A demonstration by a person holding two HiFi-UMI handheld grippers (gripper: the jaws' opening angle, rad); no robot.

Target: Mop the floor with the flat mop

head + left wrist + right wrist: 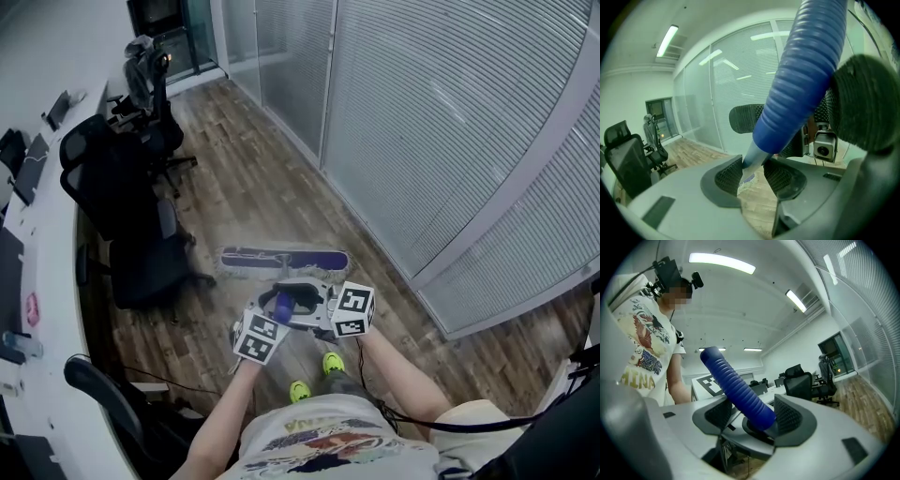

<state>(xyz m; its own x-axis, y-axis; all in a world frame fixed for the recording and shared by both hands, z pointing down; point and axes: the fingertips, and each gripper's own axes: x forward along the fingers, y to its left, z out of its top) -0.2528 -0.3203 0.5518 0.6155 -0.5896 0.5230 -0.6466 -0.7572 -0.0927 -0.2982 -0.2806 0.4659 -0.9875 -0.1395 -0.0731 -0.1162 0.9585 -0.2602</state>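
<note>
The flat mop head (281,260), purple with grey fringe, lies flat on the wood floor just ahead of my feet. Its blue ribbed handle (282,306) rises toward me, and both grippers hold it. The left gripper (275,309) is shut on the handle (797,79), low where the blue grip meets the grey shaft. A bit of the mop head (747,180) shows between its pads. The right gripper (307,302) comes in from the right and is shut on the blue grip (736,385) just above; my right gripper (752,416) has the handle against its right pad.
Black office chairs (127,202) stand at the left beside a curved white desk (42,281). A glass partition with blinds (450,141) runs along the right. My green shoes (299,390) are behind the mop. A black cable (141,377) lies on the floor.
</note>
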